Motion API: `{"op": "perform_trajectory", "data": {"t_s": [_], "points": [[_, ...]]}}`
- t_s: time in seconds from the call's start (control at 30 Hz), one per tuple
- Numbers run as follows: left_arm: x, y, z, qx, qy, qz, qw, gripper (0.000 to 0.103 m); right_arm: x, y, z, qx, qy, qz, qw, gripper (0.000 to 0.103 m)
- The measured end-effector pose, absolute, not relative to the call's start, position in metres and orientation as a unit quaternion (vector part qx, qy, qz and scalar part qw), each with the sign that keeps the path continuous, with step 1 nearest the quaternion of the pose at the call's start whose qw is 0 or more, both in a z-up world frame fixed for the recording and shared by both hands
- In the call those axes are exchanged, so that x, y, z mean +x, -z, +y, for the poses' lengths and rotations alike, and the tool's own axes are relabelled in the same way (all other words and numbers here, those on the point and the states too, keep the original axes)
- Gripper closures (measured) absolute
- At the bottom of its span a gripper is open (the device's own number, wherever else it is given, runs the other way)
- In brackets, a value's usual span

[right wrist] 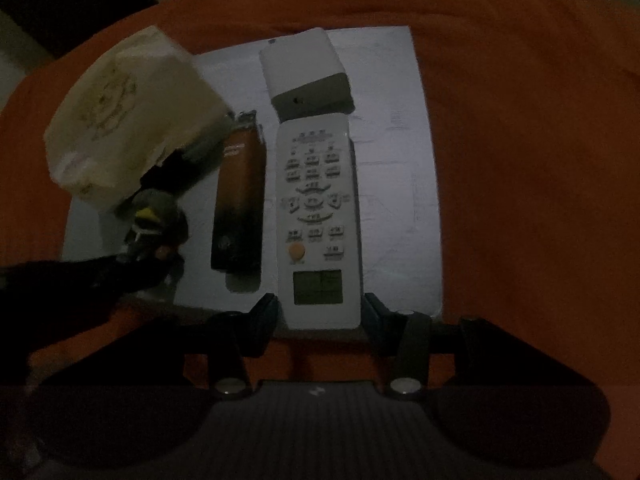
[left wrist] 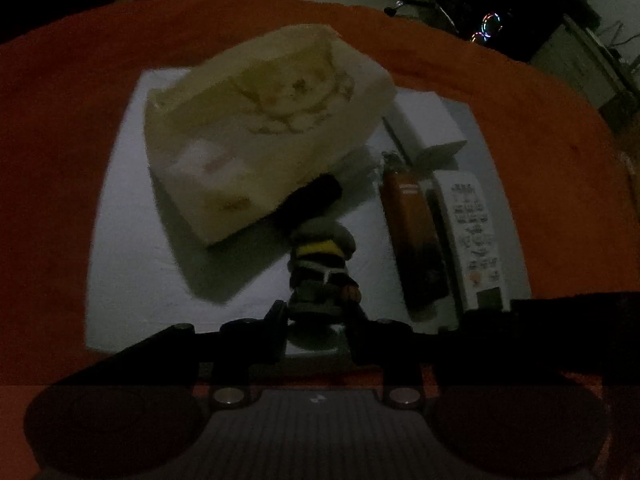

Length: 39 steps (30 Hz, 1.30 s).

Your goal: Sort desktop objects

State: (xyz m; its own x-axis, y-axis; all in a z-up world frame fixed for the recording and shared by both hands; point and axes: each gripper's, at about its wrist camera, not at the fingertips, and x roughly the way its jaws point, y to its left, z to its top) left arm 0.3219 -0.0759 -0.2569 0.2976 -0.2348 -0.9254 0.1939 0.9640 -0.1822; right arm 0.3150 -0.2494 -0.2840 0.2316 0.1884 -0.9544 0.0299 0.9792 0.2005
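A small toy figure point(left wrist: 323, 268) with a yellow stripe stands on the white mat point(left wrist: 132, 240), between the fingers of my left gripper point(left wrist: 318, 316), which is closed on its base. It also shows in the right wrist view point(right wrist: 154, 220). A cream tissue pack point(left wrist: 260, 132) lies tilted behind it. A white remote point(right wrist: 316, 216) lies lengthwise on the mat; my right gripper point(right wrist: 320, 316) straddles its near end, jaws close to its sides. A brown-orange stick-shaped item point(right wrist: 240, 196) lies left of the remote. A white box point(right wrist: 306, 74) sits beyond it.
The white mat point(right wrist: 400, 160) lies on an orange tablecloth point(right wrist: 520, 160) that surrounds it. The scene is dim. Dark furniture and small coloured lights point(left wrist: 490, 28) stand beyond the table's far edge.
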Motion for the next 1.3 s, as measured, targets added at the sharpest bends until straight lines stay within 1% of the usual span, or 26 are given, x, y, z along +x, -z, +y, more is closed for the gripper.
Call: {"op": "perform_trajectory", "data": {"t_s": [0.03, 0.07, 0.1, 0.4, 0.57, 0.63, 0.67, 0.7, 0.73, 0.87, 1.0, 1.17, 1.2, 1.23, 1.27, 1.3], "points": [[0.322, 0.255, -0.076, -0.015, 0.132, 0.574, 0.808, 0.067, 0.316, 0.283, -0.25, 0.092, -0.046, 0.615, 0.782, 0.043], [0.323, 0.254, -0.076, -0.013, 0.132, 0.571, 0.81, 0.061, 0.318, 0.281, -0.25, 0.092, -0.043, 0.613, 0.784, 0.041], [0.323, 0.252, -0.078, -0.01, 0.134, 0.568, 0.812, 0.059, 0.319, 0.281, -0.25, 0.091, -0.041, 0.611, 0.785, 0.038], [0.331, 0.261, -0.104, 0.02, 0.137, 0.556, 0.819, 0.058, 0.334, 0.283, -0.245, 0.061, -0.037, 0.602, 0.796, 0.037], [0.339, 0.272, -0.105, 0.011, 0.125, 0.564, 0.816, 0.057, 0.341, 0.286, -0.241, 0.052, -0.043, 0.596, 0.8, 0.037], [0.341, 0.273, -0.104, 0.005, 0.122, 0.564, 0.817, 0.057, 0.343, 0.287, -0.238, 0.044, -0.043, 0.594, 0.802, 0.039], [0.341, 0.273, -0.103, 0.002, 0.121, 0.563, 0.817, 0.058, 0.343, 0.287, -0.237, 0.042, -0.042, 0.593, 0.803, 0.041], [0.34, 0.272, -0.102, 0.0, 0.119, 0.562, 0.818, 0.068, 0.343, 0.286, -0.236, 0.039, -0.042, 0.591, 0.804, 0.049], [0.339, 0.272, -0.101, -0.003, 0.117, 0.561, 0.819, 0.071, 0.343, 0.286, -0.234, 0.035, -0.041, 0.59, 0.806, 0.054], [0.332, 0.265, -0.093, -0.017, 0.115, 0.562, 0.819, 0.072, 0.339, 0.282, -0.233, 0.033, -0.033, 0.592, 0.805, 0.054], [0.325, 0.246, -0.081, -0.029, 0.114, 0.553, 0.825, 0.072, 0.331, 0.27, -0.236, 0.052, -0.029, 0.59, 0.805, 0.054], [0.309, 0.208, -0.064, -0.043, 0.111, 0.54, 0.833, 0.072, 0.313, 0.236, -0.238, 0.081, -0.032, 0.581, 0.81, 0.055], [0.306, 0.202, -0.062, -0.045, 0.11, 0.538, 0.835, 0.072, 0.308, 0.227, -0.237, 0.083, -0.032, 0.577, 0.812, 0.057], [0.302, 0.195, -0.06, -0.047, 0.108, 0.535, 0.836, 0.072, 0.304, 0.22, -0.237, 0.085, -0.032, 0.574, 0.814, 0.074], [0.296, 0.189, -0.057, -0.049, 0.107, 0.534, 0.837, 0.072, 0.299, 0.214, -0.236, 0.09, -0.034, 0.572, 0.814, 0.082], [0.291, 0.183, -0.054, -0.053, 0.107, 0.533, 0.838, 0.072, 0.295, 0.208, -0.236, 0.097, -0.037, 0.572, 0.814, 0.083]]}}
